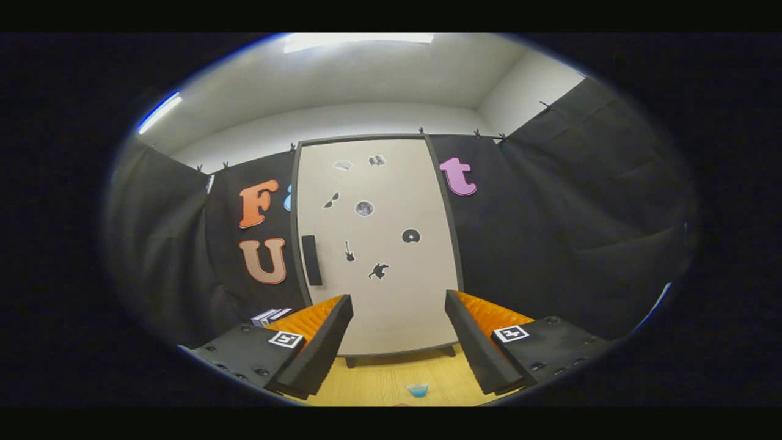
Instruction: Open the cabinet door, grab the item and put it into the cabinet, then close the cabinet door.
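Observation:
A tall cabinet stands on the wooden table beyond my fingers, its pale door (379, 244) shut inside a dark frame. Small dark stickers dot the door. A dark vertical handle (311, 260) sits on the door's left side, just above my left finger. My gripper (398, 302) is open, fingers wide apart, with nothing between them. A small blue cup-like item (418, 390) rests on the table low between the fingers, close to me. A bit of something reddish shows beside it at the very bottom.
The light wooden table (379, 379) runs from under the fingers to the cabinet's feet. Black cloth walls close in on both sides and behind the cabinet. A small stack of flat white and dark things (270, 316) lies left of the cabinet.

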`<state>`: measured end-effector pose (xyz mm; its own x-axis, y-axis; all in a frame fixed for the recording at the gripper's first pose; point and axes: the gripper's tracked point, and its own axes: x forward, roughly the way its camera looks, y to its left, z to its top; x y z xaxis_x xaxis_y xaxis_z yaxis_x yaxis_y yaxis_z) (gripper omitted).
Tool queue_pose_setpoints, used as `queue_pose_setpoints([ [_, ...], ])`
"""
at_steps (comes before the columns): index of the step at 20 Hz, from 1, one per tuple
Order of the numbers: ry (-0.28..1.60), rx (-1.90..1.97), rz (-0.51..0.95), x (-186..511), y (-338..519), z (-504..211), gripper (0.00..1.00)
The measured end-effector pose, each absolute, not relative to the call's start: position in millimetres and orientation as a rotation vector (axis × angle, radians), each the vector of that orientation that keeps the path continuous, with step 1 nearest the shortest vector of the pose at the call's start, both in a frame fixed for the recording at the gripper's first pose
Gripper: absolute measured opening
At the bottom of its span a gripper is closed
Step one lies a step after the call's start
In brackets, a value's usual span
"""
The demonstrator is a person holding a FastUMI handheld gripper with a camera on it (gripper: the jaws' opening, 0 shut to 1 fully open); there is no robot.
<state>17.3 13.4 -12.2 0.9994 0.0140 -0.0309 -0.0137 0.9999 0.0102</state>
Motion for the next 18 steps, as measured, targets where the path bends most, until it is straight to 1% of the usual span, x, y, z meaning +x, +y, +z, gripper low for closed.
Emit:
queue_pose_setpoints([
  [5, 0.021, -0.03, 0.028, 39.0, 31.4, 5.8, 0.97],
  [9, 0.005, -0.06, 0.092, 68.8, 61.2, 32.3, 0.97],
  [15, -0.016, -0.083, 0.154, 130.3, 105.8, 71.6, 0.97],
  [18, 0.006, -0.069, 0.177, 170.6, 120.8, 75.3, 0.97],
])
